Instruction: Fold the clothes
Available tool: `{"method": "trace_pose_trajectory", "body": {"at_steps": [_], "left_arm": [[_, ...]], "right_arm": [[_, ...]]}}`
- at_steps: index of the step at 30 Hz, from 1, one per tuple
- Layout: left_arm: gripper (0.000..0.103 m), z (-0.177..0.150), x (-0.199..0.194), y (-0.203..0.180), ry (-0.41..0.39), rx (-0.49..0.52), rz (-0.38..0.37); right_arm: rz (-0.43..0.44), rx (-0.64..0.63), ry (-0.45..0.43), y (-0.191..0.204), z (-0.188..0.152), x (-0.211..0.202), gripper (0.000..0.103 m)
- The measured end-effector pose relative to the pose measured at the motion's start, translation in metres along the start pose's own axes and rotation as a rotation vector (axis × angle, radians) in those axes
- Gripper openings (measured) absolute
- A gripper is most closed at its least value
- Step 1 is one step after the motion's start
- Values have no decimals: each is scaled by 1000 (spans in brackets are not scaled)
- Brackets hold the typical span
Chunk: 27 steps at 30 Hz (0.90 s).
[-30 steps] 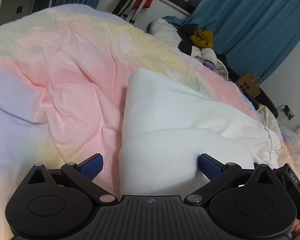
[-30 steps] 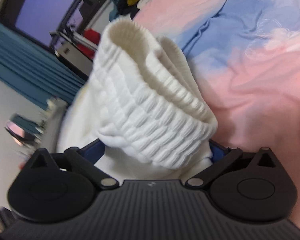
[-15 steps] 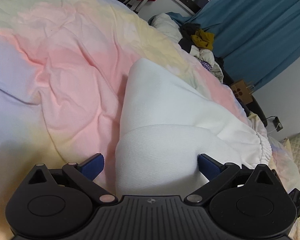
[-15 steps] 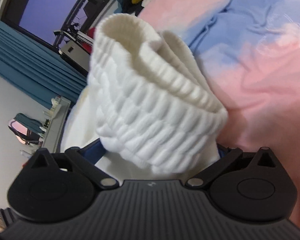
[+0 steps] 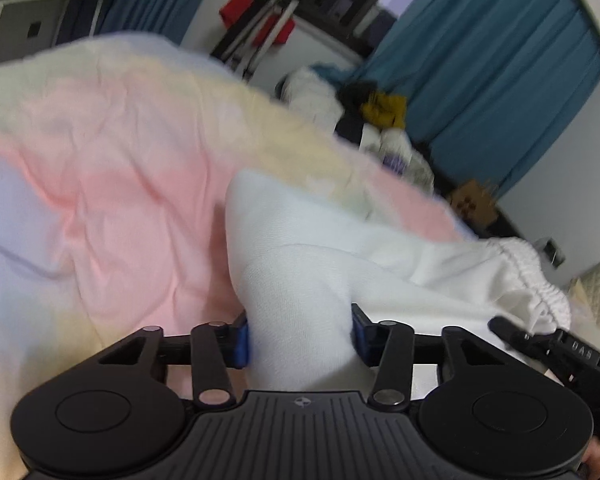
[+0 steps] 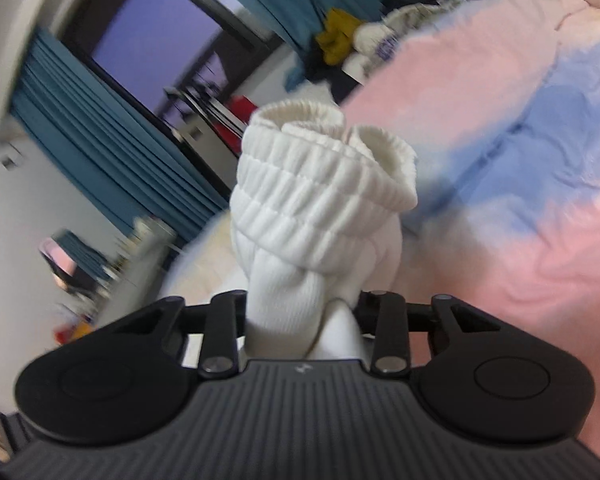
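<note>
Two grips on one white garment (image 5: 300, 264) over the bed (image 5: 112, 184): left hand-held gripper (image 5: 298, 334) pinches plain fabric, right hand-held gripper (image 6: 302, 312) pinches beneath the ribbed cuff (image 6: 320, 184), likely spreading it for a fold.

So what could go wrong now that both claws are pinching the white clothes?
The right claw pinches only a bunched wad below the ribbed elastic cuff, so it might slip out. The left claw grips a thick fold of the soft white garment; pulling unevenly could undo the fold. The wrinkled pastel bedspread might drag along too.
</note>
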State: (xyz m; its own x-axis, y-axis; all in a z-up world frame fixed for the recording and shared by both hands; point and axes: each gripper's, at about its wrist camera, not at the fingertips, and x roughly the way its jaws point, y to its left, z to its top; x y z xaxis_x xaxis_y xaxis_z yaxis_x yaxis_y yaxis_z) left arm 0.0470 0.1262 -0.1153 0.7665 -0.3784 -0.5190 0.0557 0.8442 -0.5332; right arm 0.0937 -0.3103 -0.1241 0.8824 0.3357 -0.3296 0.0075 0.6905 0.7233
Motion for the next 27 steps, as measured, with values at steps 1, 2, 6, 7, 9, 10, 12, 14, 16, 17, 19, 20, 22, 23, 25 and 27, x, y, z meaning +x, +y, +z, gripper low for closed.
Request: {"method": "trace_pose_trajectory", "body": {"at_steps": [1, 2, 6, 7, 9, 10, 12, 14, 16, 17, 19, 20, 22, 23, 25, 27], "left_arm": [[46, 5, -6, -8, -23, -1, -11], [46, 10, -13, -15, -47, -2, -21], [46, 30, -23, -55, -101, 22, -66], [46, 34, -22, -66, -111, 28, -82], [46, 41, -11, -90, -131, 47, -117], [47, 45, -3, -104, -141, 62, -133], [47, 48, 22, -132, -151, 79, -172], [47, 49, 54, -159, -150, 80, -221], [47, 46, 92, -185, -119, 91, -257], [47, 44, 111, -198, -100, 97, -274], [47, 38, 154, -222, -42, 97, -308], [47, 35, 176, -235, -12, 95, -325], [47, 27, 217, -260, 46, 129, -348], [47, 20, 238, -273, 72, 160, -351], [47, 6, 276, -290, 130, 184, -357], [48, -12, 305, -297, 160, 194, -364]], "right_arm": [[23, 7, -20, 2, 6, -3, 36], [47, 13, -40, 3, 12, -6, 35], [119, 15, -135, 11, 41, -23, 35], [130, 14, -160, 11, 50, -27, 35], [151, 13, -211, 8, 70, -35, 35], [138, 19, -237, -2, 78, -37, 35], [112, 31, -287, -24, 95, -39, 35], [86, 43, -338, -45, 111, -41, 35], [59, 55, -388, -66, 128, -43, 35], [46, 62, -414, -77, 136, -44, 35], [20, 74, -464, -99, 153, -47, 35], [6, 80, -489, -109, 161, -48, 35], [-28, 128, -556, -140, 165, -49, 35], [-46, 181, -590, -162, 160, -46, 35], [-105, 278, -624, -202, 149, -40, 35], [-164, 371, -609, -234, 139, -34, 35]]}}
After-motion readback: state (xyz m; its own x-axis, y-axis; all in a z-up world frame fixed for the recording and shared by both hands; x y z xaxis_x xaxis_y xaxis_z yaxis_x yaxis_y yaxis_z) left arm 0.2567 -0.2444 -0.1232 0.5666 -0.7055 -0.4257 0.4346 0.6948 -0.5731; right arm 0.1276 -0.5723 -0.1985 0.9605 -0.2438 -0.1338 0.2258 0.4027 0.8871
